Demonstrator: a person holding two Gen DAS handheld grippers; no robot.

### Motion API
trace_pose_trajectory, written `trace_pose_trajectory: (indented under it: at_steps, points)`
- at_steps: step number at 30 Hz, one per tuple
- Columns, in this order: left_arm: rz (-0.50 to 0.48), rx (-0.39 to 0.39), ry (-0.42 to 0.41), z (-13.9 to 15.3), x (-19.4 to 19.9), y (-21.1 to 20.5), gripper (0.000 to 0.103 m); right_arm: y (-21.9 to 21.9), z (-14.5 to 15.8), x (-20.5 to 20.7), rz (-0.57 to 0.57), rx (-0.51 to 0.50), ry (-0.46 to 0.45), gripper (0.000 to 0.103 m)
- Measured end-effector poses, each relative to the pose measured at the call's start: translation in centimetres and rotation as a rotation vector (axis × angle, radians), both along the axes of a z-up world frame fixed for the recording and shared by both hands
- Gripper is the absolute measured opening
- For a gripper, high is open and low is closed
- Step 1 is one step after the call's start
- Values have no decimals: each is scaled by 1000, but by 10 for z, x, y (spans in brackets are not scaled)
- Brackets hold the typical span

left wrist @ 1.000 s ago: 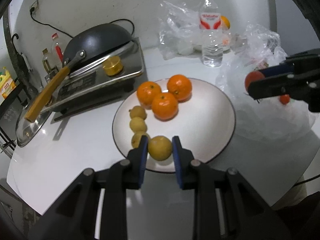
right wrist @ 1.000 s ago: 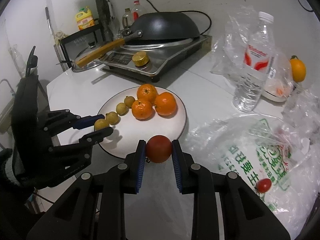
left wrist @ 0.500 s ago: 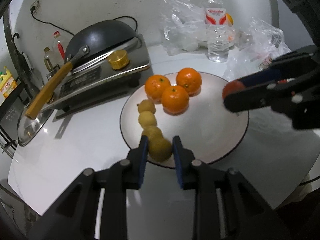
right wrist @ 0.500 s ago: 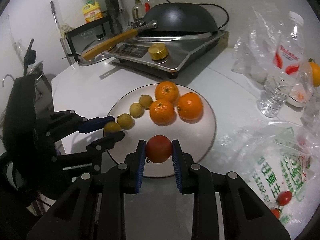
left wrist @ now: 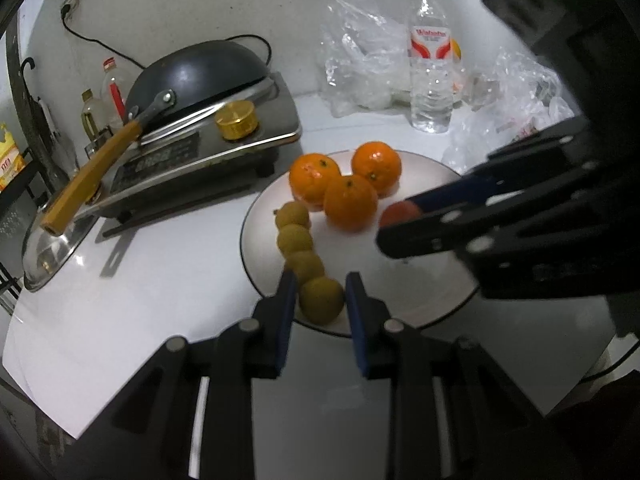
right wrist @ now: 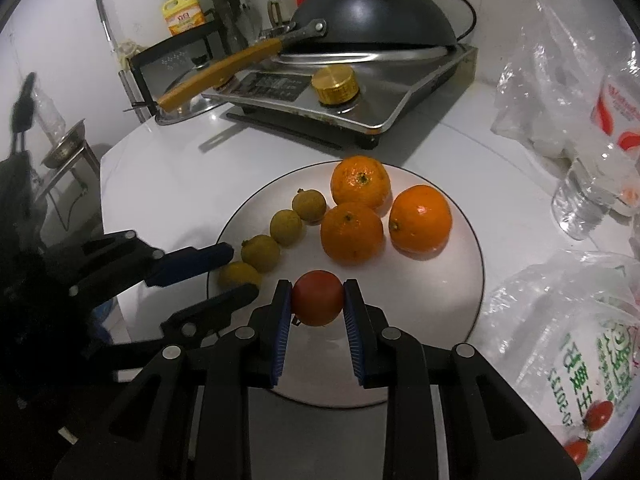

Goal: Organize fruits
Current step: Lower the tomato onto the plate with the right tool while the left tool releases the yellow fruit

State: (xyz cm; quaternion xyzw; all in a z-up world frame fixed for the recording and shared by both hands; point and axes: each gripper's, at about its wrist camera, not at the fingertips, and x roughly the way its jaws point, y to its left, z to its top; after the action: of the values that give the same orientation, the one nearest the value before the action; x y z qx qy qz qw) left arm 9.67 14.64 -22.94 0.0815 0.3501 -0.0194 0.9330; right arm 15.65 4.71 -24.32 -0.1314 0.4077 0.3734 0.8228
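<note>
Over the near edge of the plate [right wrist: 460,304], the right gripper [right wrist: 316,300] pinches a red tomato [right wrist: 317,298] between its blue pads, both pads pressed flat against its sides, and it reaches in low and level from the plate's front. Beside it, the left gripper [left wrist: 320,300] straddles the nearest longan [left wrist: 321,300], the last of a row of four; its jaws stand just wider than the fruit, with a sliver of gap on each side, so the longan looks to be sitting on the plate rather than squeezed. From the left wrist view, the right gripper cuts across from the right, the tomato [left wrist: 398,213] peeking out at its tip above the plate's centre, just beside the three oranges [left wrist: 350,208].

The three oranges sit clustered at the far side of the plate, touching one another, with the longan row curving along its left rim. The white desk [right wrist: 168,176] also carries an induction cooker [right wrist: 360,100] with an upturned wok [right wrist: 372,16], a water bottle [left wrist: 430,64] and crumpled plastic bags [right wrist: 560,320] holding more small tomatoes.

Compared with a second ago, the tomato has travelled from outside the plate's rim to above it, and the left gripper's jaws have eased apart around the longan.
</note>
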Motion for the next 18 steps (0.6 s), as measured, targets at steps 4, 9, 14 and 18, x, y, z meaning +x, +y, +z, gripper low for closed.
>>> trace_pose_trajectory:
  at_steps: [4,9,14,18]
  points:
    - [-10,-13,-1,-1,0,0,29,7,-6,6,0,-7,18,28]
    - [-6,-34,-15,4,-3,4,29,17,-9,10,10,-11,30,28]
    - [5,-48,-14,7,-7,10,29,24,-12,12,16,-18,34,28]
    - [21,-58,-22,11,-10,14,29,24,-12,14,6,-13,39,28]
